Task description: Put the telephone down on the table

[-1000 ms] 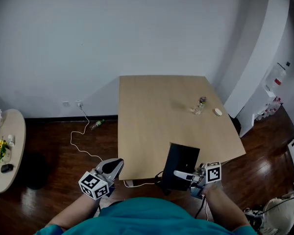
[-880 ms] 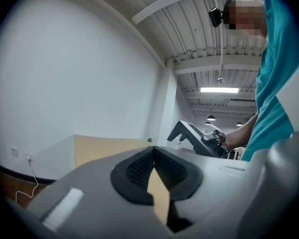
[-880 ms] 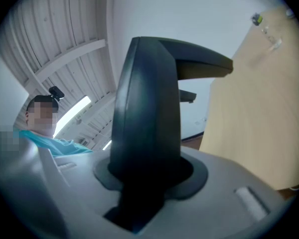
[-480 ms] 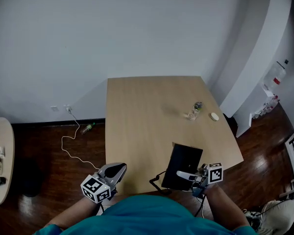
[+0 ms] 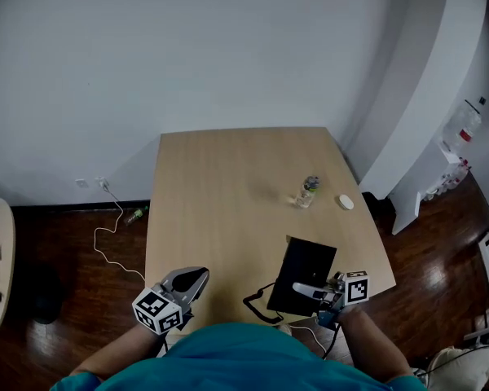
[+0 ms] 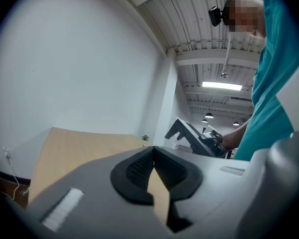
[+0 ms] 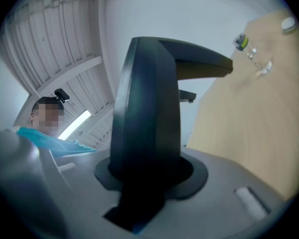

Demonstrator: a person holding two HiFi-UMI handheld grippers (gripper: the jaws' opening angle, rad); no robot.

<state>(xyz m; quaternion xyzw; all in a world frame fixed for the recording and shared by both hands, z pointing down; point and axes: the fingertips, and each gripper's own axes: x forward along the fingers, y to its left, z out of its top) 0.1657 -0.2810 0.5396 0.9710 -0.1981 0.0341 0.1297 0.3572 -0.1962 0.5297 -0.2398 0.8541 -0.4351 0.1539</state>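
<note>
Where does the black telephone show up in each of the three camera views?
Head view: telephone lower right of centre, at the table's near edge, in the right claw.
Left gripper view: telephone right of centre, tilted.
Right gripper view: telephone fills the centre, clamped in that claw.
Shared landmark: the small bottle on the table, in all three.

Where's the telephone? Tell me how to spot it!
Find the big wooden table by the white wall, then look at its near edge on the right. There the right gripper has its jaws shut on the telephone: a flat black slab with a black cord, bigger and darker than the little bottle and white disc farther back.
</note>
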